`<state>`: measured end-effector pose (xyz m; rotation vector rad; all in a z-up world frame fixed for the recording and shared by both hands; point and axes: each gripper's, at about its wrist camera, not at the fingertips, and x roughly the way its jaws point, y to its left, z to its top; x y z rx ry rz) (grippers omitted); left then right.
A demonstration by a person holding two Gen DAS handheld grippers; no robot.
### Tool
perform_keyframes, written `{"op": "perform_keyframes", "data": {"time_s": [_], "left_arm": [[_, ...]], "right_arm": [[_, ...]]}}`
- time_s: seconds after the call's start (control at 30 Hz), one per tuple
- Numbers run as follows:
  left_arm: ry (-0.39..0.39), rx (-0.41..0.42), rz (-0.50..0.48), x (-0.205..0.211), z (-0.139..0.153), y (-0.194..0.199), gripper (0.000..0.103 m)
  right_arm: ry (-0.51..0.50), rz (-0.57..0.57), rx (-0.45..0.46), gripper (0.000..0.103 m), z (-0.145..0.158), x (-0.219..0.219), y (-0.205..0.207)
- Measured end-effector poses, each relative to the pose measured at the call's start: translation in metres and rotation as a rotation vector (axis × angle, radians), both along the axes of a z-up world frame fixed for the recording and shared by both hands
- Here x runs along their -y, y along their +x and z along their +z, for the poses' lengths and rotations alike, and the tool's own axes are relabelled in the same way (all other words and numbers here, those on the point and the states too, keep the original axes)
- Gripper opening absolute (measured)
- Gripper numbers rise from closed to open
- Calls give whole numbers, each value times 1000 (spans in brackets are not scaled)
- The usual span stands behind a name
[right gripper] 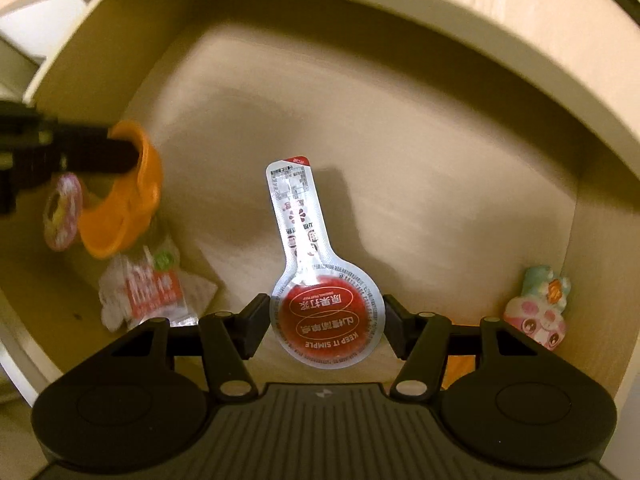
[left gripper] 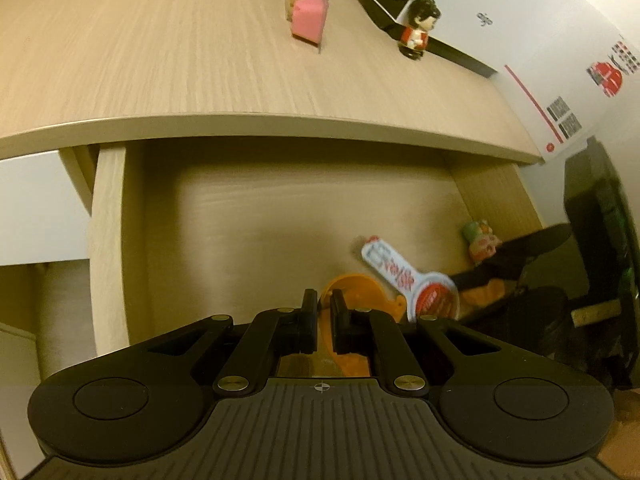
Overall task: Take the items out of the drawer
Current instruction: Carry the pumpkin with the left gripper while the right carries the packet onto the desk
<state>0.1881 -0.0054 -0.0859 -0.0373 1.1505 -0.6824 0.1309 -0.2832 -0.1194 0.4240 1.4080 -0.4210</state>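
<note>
Left gripper [left gripper: 324, 300]: jaws drawn narrow, pinched on the rim of the orange cup [left gripper: 356, 292]; the right wrist view shows the cup [right gripper: 128, 196] tilted and, by my reading, lifted clear of the drawer floor
Right gripper [right gripper: 324, 324]: jaws wide, one each side of the round red end of the spoon-shaped sachet [right gripper: 316, 280]; whether the pads touch it yet, I cannot tell
Step in hand: carry the cup out, and close on the sachet
Doing it well: keep the cup's rim pinched firmly, since a tilted cup can swing; close the right jaws across the stiff round head rather than the thin neck, which would probably fold
Items left in drawer: a crinkled white and red packet [right gripper: 148, 288] under the cup, a small round pink-rimmed piece [right gripper: 62, 212] beside it, a pastel figure [right gripper: 540, 308] in the right corner
Edges: the desk top's front lip [left gripper: 280, 128] overhangs the drawer's back part; the drawer's left wall [left gripper: 108, 240] and right wall [right gripper: 592, 280] close in the sides
Open room: the drawer floor [right gripper: 360, 140] behind the sachet is bare; safest way out is straight up, then forward onto the desk top
Desk top: a pink box [left gripper: 310, 20] and a keyring figure [left gripper: 418, 30] stand far back, well apart from the front lip
</note>
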Motion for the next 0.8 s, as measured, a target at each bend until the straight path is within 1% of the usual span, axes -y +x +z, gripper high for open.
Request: {"op": "perform_keyframes", "data": {"time_s": [0.13,0.23,0.4,0.53,0.6,0.63,0.7,0.73,0.8], "left_arm": [[6,14,-19,-3,7,-5,8],[13,41,-41,-3,16,-7,8],[1,100,-80,-2,40,-7,8],[-22,160,-118,5,68,-3,8],[-32,203,-124,9,85,3,8],[-39,222,-124,12,92,6,8],[-51,261,-121,16,106,15,8],[-56,280,-118,19,112,21,8],[-64,307,-107,25,122,32,8]], "right_arm": [[-20,-43,59,60,14,-5,-2],[-41,-86,104,60,28,-10,-8],[-89,-170,207,60,62,-21,-25],[-129,-233,284,60,82,-26,-52],[-155,-258,327,60,99,-26,-73],[-173,-270,347,60,105,-22,-66],[-217,-285,388,60,125,-15,-67],[-238,-292,406,60,144,-5,-65],[-278,-296,436,60,159,6,-59]]}}
